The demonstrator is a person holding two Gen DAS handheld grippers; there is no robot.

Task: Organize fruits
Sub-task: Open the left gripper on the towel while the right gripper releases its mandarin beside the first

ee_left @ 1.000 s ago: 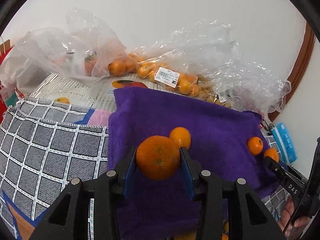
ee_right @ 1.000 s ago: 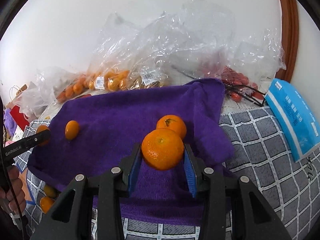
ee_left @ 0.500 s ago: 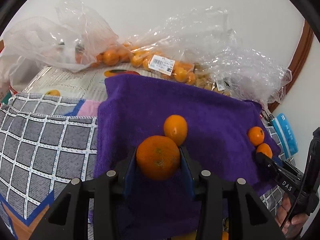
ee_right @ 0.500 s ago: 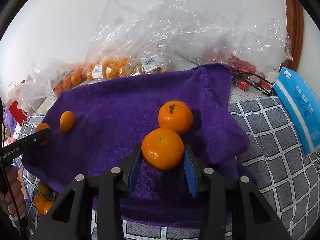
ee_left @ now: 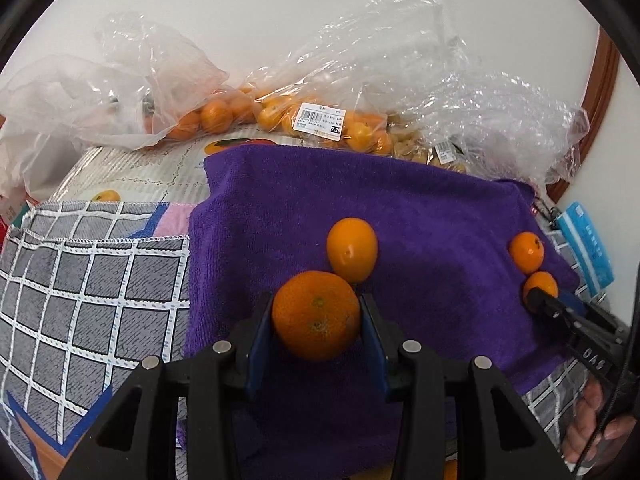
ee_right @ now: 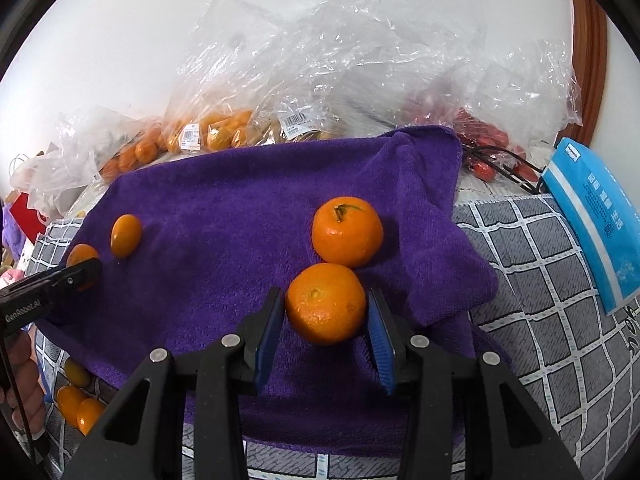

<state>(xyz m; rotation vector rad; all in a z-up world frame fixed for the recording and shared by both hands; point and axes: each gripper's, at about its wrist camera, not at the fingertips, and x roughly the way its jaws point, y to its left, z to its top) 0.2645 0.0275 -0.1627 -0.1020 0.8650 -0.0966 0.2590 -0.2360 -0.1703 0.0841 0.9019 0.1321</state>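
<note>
My left gripper (ee_left: 316,320) is shut on an orange (ee_left: 316,315), held low over the purple towel (ee_left: 420,220), just behind a smooth oval orange (ee_left: 352,249) lying on it. My right gripper (ee_right: 326,310) has an orange (ee_right: 326,303) between its blue pads, with a small gap showing at each side, low over the towel (ee_right: 224,208), next to a stemmed orange (ee_right: 347,230). The right gripper with its orange (ee_left: 541,285) shows at the right of the left wrist view; the left gripper with its orange (ee_right: 82,256) shows at the left of the right wrist view.
Clear plastic bags of oranges (ee_left: 320,120) and red fruit (ee_right: 484,140) lie along the wall behind the towel. A grey checked cloth (ee_left: 80,280) covers the surface. A blue packet (ee_right: 596,216) lies at the right. Several loose oranges (ee_right: 76,400) lie at the front left.
Both grippers have moved forward and down over the towel, closer to the oranges lying on it. The right gripper's pads have eased slightly off its orange.
</note>
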